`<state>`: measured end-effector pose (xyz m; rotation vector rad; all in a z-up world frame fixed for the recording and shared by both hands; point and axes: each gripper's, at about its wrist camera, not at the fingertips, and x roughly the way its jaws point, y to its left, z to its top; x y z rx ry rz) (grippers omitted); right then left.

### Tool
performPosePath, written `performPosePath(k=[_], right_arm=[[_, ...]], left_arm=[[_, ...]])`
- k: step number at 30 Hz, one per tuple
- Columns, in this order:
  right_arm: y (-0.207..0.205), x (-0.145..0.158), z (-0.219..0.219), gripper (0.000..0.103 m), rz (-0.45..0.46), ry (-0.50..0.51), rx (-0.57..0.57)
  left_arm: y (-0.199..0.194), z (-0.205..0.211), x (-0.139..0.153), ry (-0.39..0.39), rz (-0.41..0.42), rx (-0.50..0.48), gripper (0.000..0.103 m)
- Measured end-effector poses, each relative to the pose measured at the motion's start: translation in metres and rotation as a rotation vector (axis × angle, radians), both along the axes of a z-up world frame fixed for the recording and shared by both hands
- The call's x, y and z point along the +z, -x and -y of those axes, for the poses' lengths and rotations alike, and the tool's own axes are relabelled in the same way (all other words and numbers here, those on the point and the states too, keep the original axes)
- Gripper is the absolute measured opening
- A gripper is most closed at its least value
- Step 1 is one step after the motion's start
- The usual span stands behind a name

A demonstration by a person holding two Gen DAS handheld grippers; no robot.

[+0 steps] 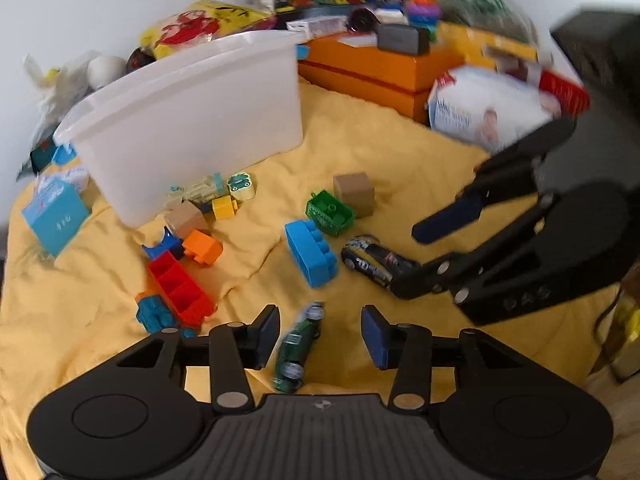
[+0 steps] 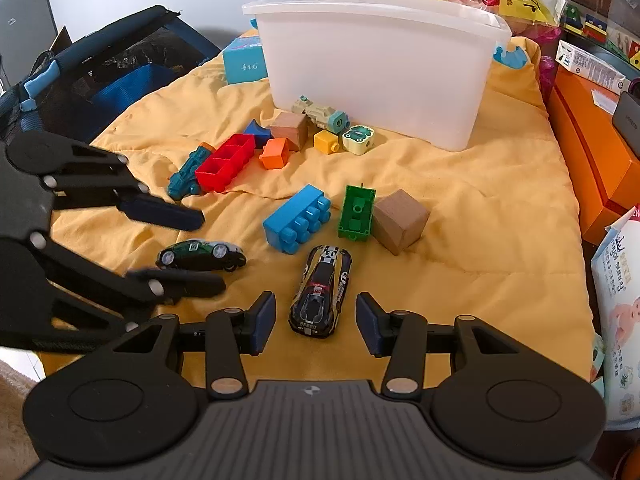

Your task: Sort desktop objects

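While "SPEED" reads on the black-and-gold toy car point(image 2: 321, 292) lying loose between the half-open jaws of the right gripper point(image 2: 316, 322), the left gripper point(image 1: 320, 336) gapes around the untouched green car point(image 1: 299, 347), the white bin point(image 2: 376, 60) at twelve o'clock on the yellow quilt point(image 2: 480, 216).
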<state>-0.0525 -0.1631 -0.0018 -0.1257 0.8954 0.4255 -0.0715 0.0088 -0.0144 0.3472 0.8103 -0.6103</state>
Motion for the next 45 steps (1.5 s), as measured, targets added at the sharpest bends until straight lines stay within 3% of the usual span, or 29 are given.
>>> performPosePath(k=[4, 9, 11, 13, 16, 19, 20, 21, 22, 23, 25, 26, 28, 30, 31, 34, 37, 42, 45], right_arm=[[-0.002, 0.001, -0.001, 0.049, 0.004, -0.002, 0.004], [-0.001, 0.0, 0.0, 0.049, 0.002, -0.003, 0.002], [-0.002, -0.001, 0.0, 0.049, -0.006, -0.003, 0.0], [-0.001, -0.001, 0.0, 0.049, -0.008, -0.003, 0.0], [0.001, 0.0, 0.001, 0.049, -0.001, -0.002, -0.004], [0.001, -0.002, 0.005, 0.049, -0.01, -0.008, -0.026], [0.002, -0.002, 0.006, 0.049, -0.012, -0.008, -0.032], [0.002, -0.002, 0.006, 0.049, -0.013, -0.007, -0.036], [0.002, -0.002, 0.007, 0.049, -0.01, -0.006, -0.039], [0.003, -0.001, 0.007, 0.049, -0.006, -0.007, -0.04], [0.004, -0.001, 0.006, 0.049, 0.0, -0.005, -0.042], [0.004, 0.0, 0.006, 0.048, 0.003, -0.005, -0.042], [0.003, 0.0, 0.005, 0.048, 0.006, -0.01, -0.042], [0.0, -0.001, 0.003, 0.048, -0.002, -0.017, -0.045], [-0.001, -0.002, 0.002, 0.048, -0.006, -0.023, -0.046], [-0.006, -0.002, -0.004, 0.049, -0.004, -0.018, -0.037], [-0.009, -0.004, -0.01, 0.049, -0.002, -0.004, -0.032], [-0.019, -0.011, -0.018, 0.049, -0.021, 0.027, -0.041], [-0.025, -0.017, -0.019, 0.048, -0.033, 0.053, -0.049]], left_arm=[[-0.008, -0.01, -0.01, 0.086, -0.139, 0.055, 0.049], [-0.009, -0.016, 0.003, 0.085, -0.002, 0.103, 0.053], [-0.021, -0.017, 0.002, 0.066, -0.001, 0.104, 0.053], [-0.028, -0.011, -0.001, 0.024, -0.014, 0.073, 0.05], [-0.013, 0.002, -0.004, -0.045, 0.03, -0.028, 0.048], [-0.008, 0.014, -0.024, -0.166, 0.017, -0.085, 0.046], [-0.007, 0.015, -0.029, -0.196, 0.051, -0.087, 0.045], [-0.009, 0.015, -0.032, -0.226, 0.068, -0.084, 0.042], [-0.014, 0.012, -0.032, -0.228, 0.064, -0.07, 0.032], [-0.021, 0.006, -0.03, -0.197, 0.047, -0.036, 0.021], [-0.035, -0.012, -0.023, -0.051, -0.066, 0.035, 0.02], [-0.042, -0.025, -0.019, 0.09, -0.161, 0.072, 0.019], [-0.049, -0.044, -0.022, 0.298, -0.299, 0.135, 0.019], [-0.054, -0.056, -0.032, 0.413, -0.38, 0.199, 0.019], [-0.055, -0.059, -0.037, 0.428, -0.395, 0.229, 0.02], [-0.05, -0.062, -0.034, 0.357, -0.332, 0.28, 0.036], [-0.044, -0.056, -0.02, 0.232, -0.22, 0.242, 0.047], [-0.035, -0.03, -0.011, 0.13, -0.125, 0.116, 0.051], [-0.034, -0.018, -0.024, 0.061, -0.133, 0.106, 0.051]])
